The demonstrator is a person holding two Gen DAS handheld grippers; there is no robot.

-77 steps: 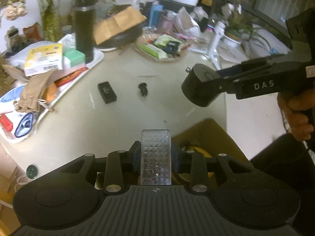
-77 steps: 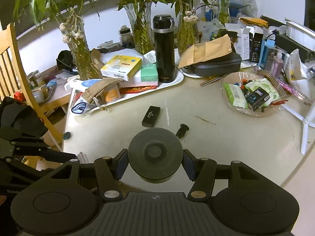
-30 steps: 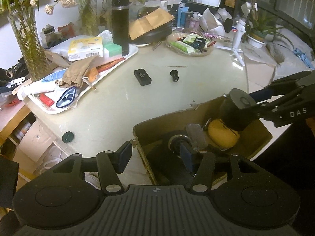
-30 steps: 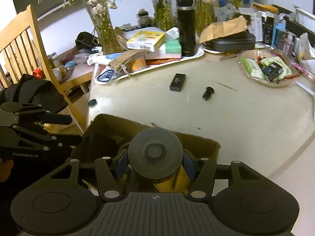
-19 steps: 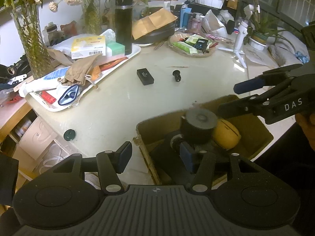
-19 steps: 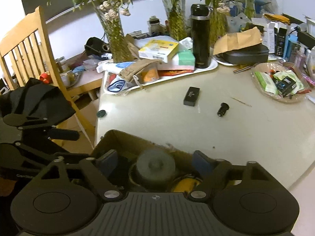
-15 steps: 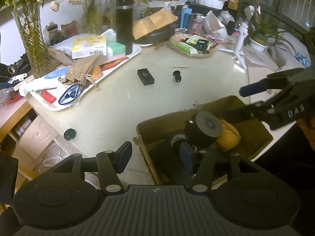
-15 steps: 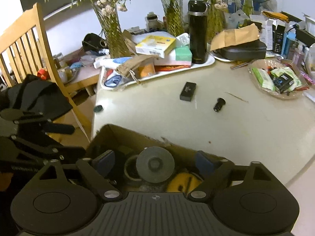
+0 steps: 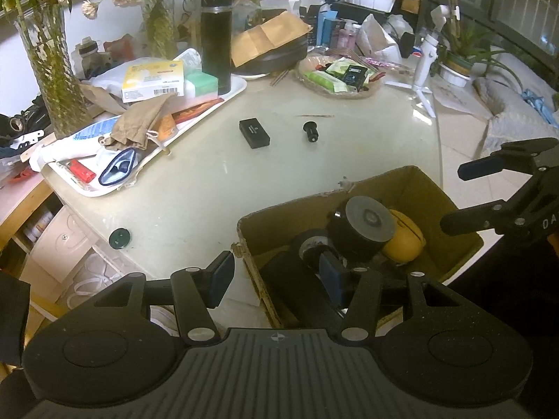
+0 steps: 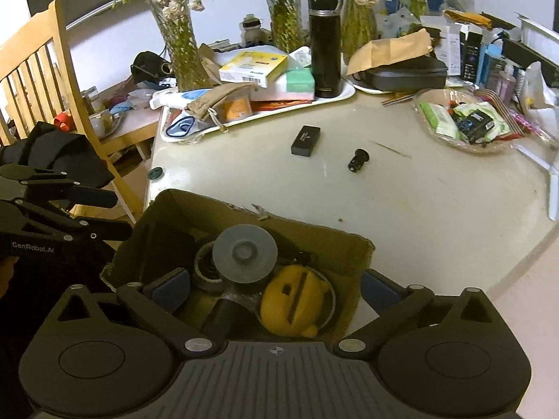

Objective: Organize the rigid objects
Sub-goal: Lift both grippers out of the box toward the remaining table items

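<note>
A brown cardboard box point(image 9: 433, 188) point(image 10: 195, 206) stands at the table's near edge. In it lie a black round object with a grey disc face point(image 9: 367, 223) point(image 10: 244, 253), a yellow case point(image 9: 401, 241) point(image 10: 297, 300) and a tape roll point(image 9: 311, 244) point(image 10: 206, 269). A small black box point(image 9: 254, 133) point(image 10: 306, 140) and a small black plug point(image 9: 310, 131) point(image 10: 358, 159) lie on the cream table. My left gripper point(image 9: 276, 281) is open and empty over the box's left edge. My right gripper point(image 10: 276, 288) is open and empty above the box.
A white tray point(image 9: 230, 96) point(image 10: 335, 97) holds a black flask point(image 9: 216, 42) point(image 10: 326, 45), boxes and a pouch. A snack basket point(image 9: 339, 76) point(image 10: 471, 125), vases of plants, a white tripod point(image 9: 424, 70) and a wooden chair point(image 10: 38, 70) surround the table. A dark cap point(image 9: 119, 238) lies near the edge.
My right gripper opened and let the black round object drop into the box, then drew back. My left gripper had earlier let go of a clear ridged block and stays open.
</note>
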